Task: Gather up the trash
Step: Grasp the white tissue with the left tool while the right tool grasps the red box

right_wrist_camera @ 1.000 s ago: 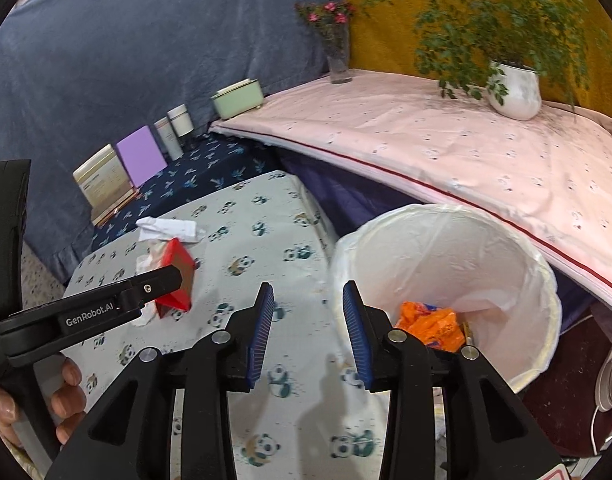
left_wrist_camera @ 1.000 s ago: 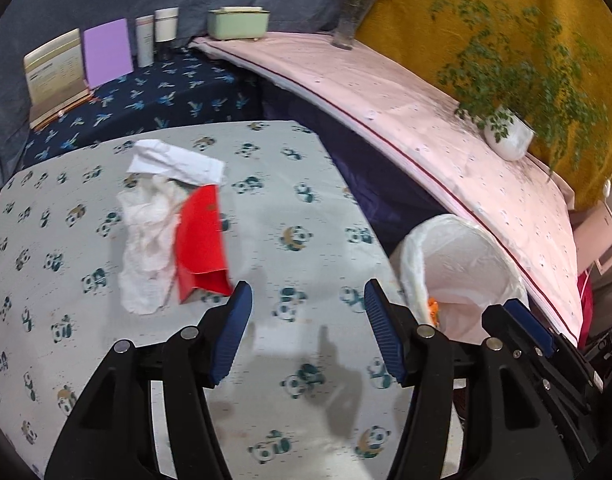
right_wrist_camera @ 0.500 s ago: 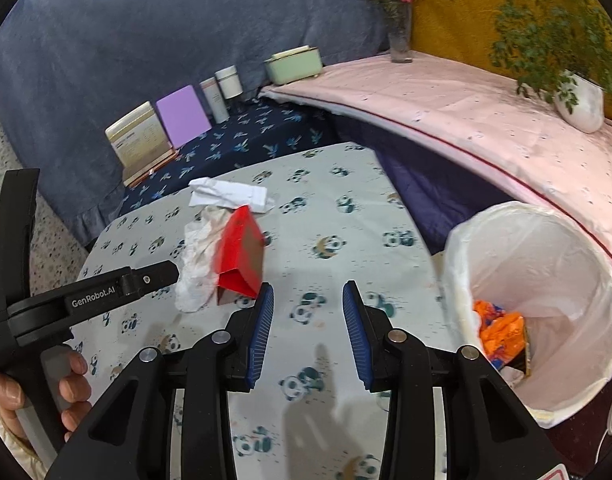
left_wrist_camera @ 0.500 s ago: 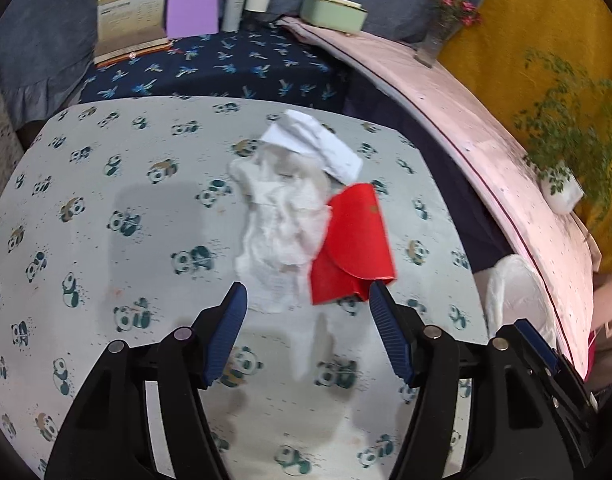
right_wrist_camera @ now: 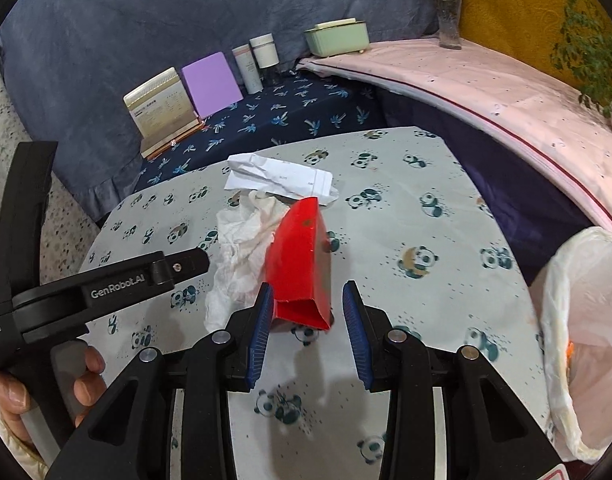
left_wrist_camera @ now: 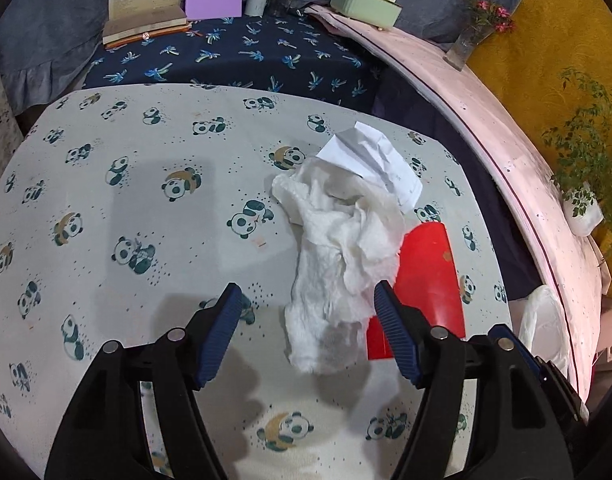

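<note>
Lying lengthwise straight ahead, the red folded paper carton (right_wrist_camera: 301, 264) has its open end just between the spread jaws of the right gripper (right_wrist_camera: 308, 334), while the left gripper (left_wrist_camera: 308, 334), also spread, faces the crumpled white tissue (left_wrist_camera: 338, 260).

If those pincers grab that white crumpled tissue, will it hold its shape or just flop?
The tissue looks thin, wrinkled and limp, so it would probably sag and crush easily. It likely weighs almost nothing. It lies against the red carton, so lifting it might nudge that.

trash bin (right_wrist_camera: 578, 344) cut off at right edge, printed slip (left_wrist_camera: 370, 160) partly under tissue (left_wrist_camera: 338, 256)
</note>
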A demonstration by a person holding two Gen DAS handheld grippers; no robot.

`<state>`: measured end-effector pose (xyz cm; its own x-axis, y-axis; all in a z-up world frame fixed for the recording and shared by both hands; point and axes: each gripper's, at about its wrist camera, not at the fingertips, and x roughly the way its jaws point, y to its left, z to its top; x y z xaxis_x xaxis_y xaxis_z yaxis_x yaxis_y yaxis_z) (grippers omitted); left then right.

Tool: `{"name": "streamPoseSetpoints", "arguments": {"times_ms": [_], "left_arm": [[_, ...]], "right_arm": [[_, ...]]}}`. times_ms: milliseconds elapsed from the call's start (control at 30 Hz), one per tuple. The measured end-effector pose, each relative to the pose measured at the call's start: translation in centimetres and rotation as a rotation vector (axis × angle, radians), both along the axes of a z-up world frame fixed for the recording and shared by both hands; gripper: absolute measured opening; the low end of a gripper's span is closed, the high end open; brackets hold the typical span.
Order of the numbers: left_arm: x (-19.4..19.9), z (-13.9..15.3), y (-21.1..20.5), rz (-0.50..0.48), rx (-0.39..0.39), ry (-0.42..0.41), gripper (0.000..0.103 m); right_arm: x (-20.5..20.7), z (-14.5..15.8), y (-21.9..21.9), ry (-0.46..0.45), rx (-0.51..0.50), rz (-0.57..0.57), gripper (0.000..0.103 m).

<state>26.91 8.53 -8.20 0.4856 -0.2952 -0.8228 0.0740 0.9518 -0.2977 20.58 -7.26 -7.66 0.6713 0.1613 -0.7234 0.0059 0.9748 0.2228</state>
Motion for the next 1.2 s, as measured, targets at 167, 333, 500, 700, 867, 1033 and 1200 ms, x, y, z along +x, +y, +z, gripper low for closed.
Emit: {"name": "streamPoseSetpoints", "arguments": {"times_ms": [167,333,500,700,867,1033,1200], "left_arm": [[1.8,-1.2,-0.7,-0.008,-0.012,0.026,0.065],[2.8,-2.4,-1.9,-0.032,-0.012,0.047,0.065],[3.2,-3.2,-2.7,-0.063,-0.017,0.064,0.046],[2.1,-2.9,-3.3,-0.103,-0.009,0.057,0.013],[0.4,-2.0,-3.2,-0.103,-0.012,0.044,0.010],[-2.0,-0.5,-3.5,-0.108,-0.020,0.026,0.009],[-4.4,0.9,-4.4,-0.133,-0.024,0.012,0.009]], "right_arm": [[1.6,-1.1,0.3,0.025,0.002,0.012,0.028],[2.2,-2.2,0.1,0.045,0.016,0.015,0.018],[1.9,-2.3,0.0,0.037,0.021,0.018,0.014],[0.8,-2.0,-0.4,0.026,0.025,0.006,0.011],[-0.8,-1.2,-1.3,0.005,0.032,-0.012,0.009],[-2.8,0.0,-2.6,-0.023,0.037,-0.036,0.007],[-4.8,1.1,-3.7,-0.056,0.040,-0.060,0.003]]}}
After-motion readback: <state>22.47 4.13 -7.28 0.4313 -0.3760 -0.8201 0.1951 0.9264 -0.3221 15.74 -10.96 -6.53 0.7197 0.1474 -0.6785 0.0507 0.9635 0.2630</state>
